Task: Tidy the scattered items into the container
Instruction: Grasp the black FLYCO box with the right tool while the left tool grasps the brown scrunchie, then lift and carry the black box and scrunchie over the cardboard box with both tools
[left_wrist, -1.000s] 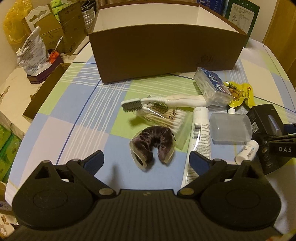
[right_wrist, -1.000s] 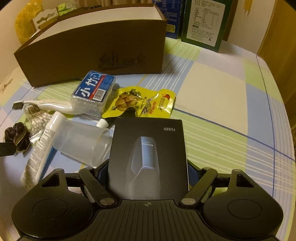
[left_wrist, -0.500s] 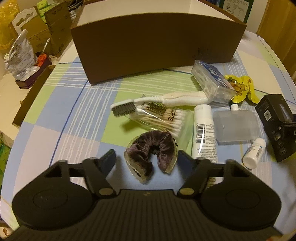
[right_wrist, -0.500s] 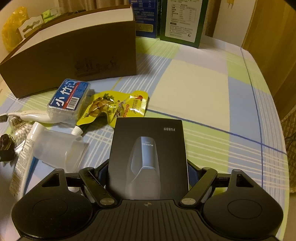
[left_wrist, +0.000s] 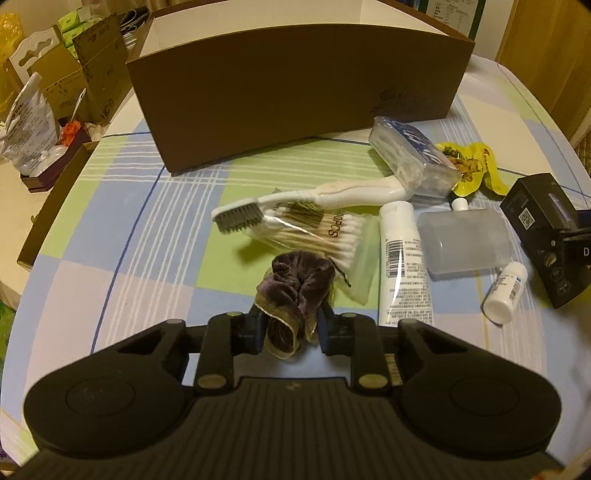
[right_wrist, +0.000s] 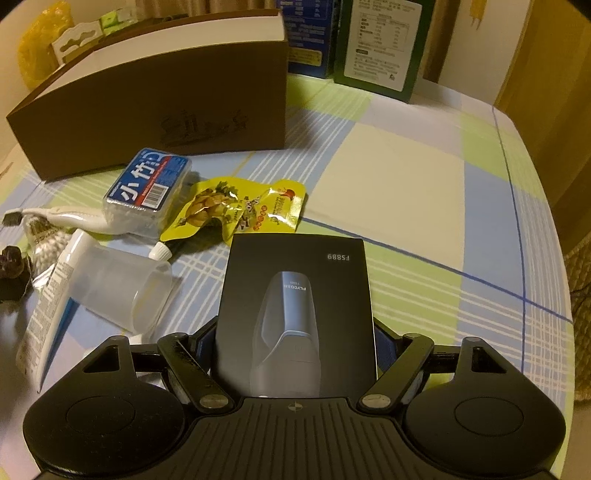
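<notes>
Two grippers working: my left gripper (left_wrist: 290, 325) is closing on the scrunchie (left_wrist: 295, 291); my right gripper (right_wrist: 295, 350) is clamping the black box (right_wrist: 295, 295).

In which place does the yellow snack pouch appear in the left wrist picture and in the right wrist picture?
Left wrist view: the yellow snack pouch lies far right, partly hidden behind the clear cotton swab box.
Right wrist view: the pouch lies left of centre, just beyond the black shaver box.
Shared landmark: the brown cardboard box behind it.
</notes>
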